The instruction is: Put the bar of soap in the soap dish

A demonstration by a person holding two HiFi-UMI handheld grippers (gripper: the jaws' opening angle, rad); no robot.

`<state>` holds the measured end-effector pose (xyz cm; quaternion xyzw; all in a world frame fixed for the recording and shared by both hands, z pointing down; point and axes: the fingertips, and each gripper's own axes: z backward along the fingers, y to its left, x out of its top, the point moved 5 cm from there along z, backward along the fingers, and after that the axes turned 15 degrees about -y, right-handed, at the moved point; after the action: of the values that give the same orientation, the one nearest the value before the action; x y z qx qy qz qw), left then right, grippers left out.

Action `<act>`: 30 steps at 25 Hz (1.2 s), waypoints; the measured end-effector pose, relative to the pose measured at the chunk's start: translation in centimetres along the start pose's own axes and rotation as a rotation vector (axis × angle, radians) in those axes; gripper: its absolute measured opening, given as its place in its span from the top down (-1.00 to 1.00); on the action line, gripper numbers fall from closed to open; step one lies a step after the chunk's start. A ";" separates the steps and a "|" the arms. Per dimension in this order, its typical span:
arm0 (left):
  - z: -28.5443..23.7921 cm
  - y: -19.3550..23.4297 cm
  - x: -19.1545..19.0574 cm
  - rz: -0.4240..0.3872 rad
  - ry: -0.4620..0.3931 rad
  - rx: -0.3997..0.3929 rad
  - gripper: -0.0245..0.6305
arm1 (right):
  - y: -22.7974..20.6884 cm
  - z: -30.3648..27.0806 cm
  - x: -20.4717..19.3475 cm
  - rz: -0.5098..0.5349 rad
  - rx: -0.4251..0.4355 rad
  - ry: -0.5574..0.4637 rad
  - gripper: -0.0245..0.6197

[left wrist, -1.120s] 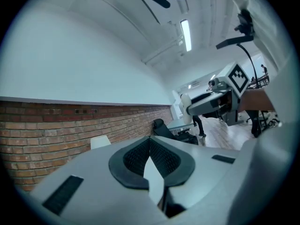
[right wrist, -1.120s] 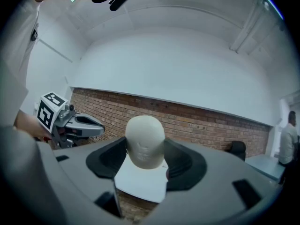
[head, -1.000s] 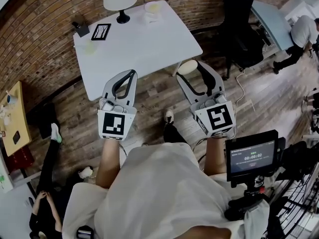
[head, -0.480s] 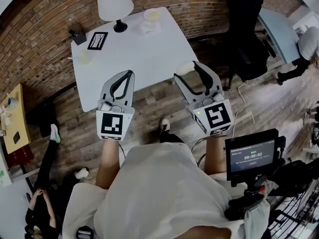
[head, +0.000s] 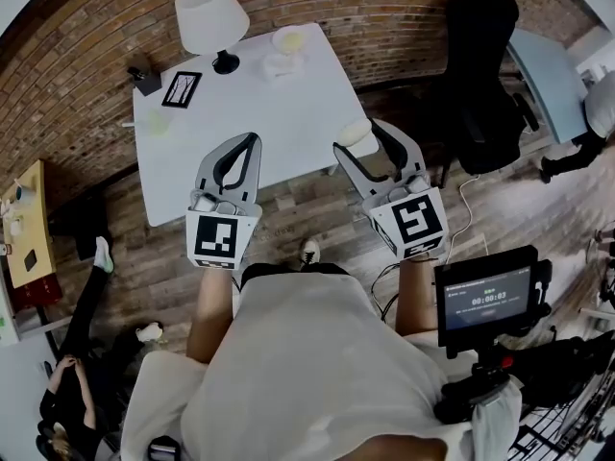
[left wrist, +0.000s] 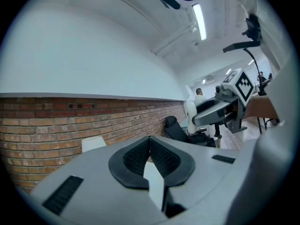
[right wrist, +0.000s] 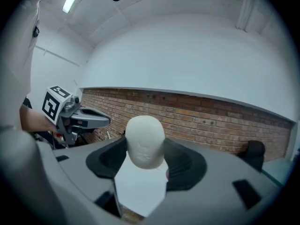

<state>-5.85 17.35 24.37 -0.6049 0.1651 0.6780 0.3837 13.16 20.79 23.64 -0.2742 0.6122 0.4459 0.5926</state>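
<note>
Lamp (head: 209,17) and frame (head: 182,88) stand on table (head: 279,113) beyond clamped soap (head: 354,131).

Loft-style office or studio, brick wall (head: 96,27) along frame top, wood plank floor (head: 163,257), white surface (head: 250,113) with table lamp (head: 209,17) upper centre, black office chair (head: 480,56) upper right, second desk (head: 548,65) beside it, ceiling strip light (left wrist: 199,21).
</note>
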 end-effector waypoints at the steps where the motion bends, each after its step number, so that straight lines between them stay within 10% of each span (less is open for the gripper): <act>1: -0.4 -0.2 -0.1 -0.001 0.003 0.002 0.90 | -0.5 -0.2 -0.2 -0.002 0.007 0.002 0.13; 30: -9.6 5.6 -6.1 0.030 0.021 0.058 0.90 | -8.2 -11.1 -4.8 0.047 0.115 0.065 0.13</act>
<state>-3.35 5.15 26.79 -0.5982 0.1979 0.6720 0.3892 15.65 6.46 25.37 -0.2397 0.6621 0.4145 0.5765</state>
